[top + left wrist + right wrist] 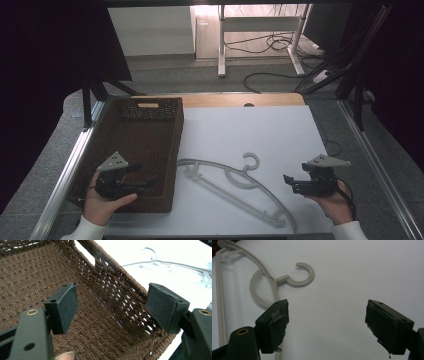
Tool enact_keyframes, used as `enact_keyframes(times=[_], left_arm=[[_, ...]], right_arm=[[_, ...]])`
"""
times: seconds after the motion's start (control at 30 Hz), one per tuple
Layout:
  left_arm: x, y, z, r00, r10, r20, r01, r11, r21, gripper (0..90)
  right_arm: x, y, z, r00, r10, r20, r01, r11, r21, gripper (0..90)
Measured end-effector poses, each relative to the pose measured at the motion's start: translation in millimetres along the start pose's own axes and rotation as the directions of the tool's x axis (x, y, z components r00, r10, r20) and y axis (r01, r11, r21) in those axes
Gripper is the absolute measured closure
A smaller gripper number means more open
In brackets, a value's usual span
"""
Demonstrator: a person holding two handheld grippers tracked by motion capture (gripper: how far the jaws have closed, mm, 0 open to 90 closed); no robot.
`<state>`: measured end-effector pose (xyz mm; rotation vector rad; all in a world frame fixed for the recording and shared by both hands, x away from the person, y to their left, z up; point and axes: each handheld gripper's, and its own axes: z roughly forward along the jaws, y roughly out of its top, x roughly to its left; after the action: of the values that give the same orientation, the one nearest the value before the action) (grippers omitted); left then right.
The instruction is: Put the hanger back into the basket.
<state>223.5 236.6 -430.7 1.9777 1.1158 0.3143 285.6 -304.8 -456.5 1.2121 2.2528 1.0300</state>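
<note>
The right gripper (292,182), jaws wide and empty, hovers just right of the pale plastic hanger (235,187), whose long axis runs diagonally across the white table (280,135). The left gripper (145,182), also wide, sits over the brown wicker basket (172,150), likely farther away

Right gripper (325,327) above white table (362,270), jaws spread wide, nothing between. Pale plastic hanger (262,280) flat ahead-left, hook curling right, its bar passing behind left jaw.
</note>
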Motion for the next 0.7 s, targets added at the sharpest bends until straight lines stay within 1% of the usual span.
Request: enact_keyframes(times=[0.27, 0.5, 0.7], left_arm=[[0.1, 0.6, -0.7, 1.0, 0.003, 0.0, -0.003, 1.0, -0.002, 25.2], [-1.5, 0.6, 0.3, 0.9999, 0.011, 0.01, -0.011, 0.9999, -0.002, 25.1], [-1.2, 0.2, -1.7, 0.9999, 0.007, 0.01, -0.006, 1.0, -0.007, 25.0]], right_arm=[[-2.4, -2.0, 0.9, 1.0, 0.005, 0.007, -0.005, 1.0, 0.029, 20.7], [-4.1, 0.1, -0.1, 0.9999, 0.013, 0.009, -0.013, 0.999, 0.03, 22.3], [-3.2, 2.7, 0.7, 0.9997, 0.019, -0.013, -0.019, 0.999, 0.029, 24.9]])
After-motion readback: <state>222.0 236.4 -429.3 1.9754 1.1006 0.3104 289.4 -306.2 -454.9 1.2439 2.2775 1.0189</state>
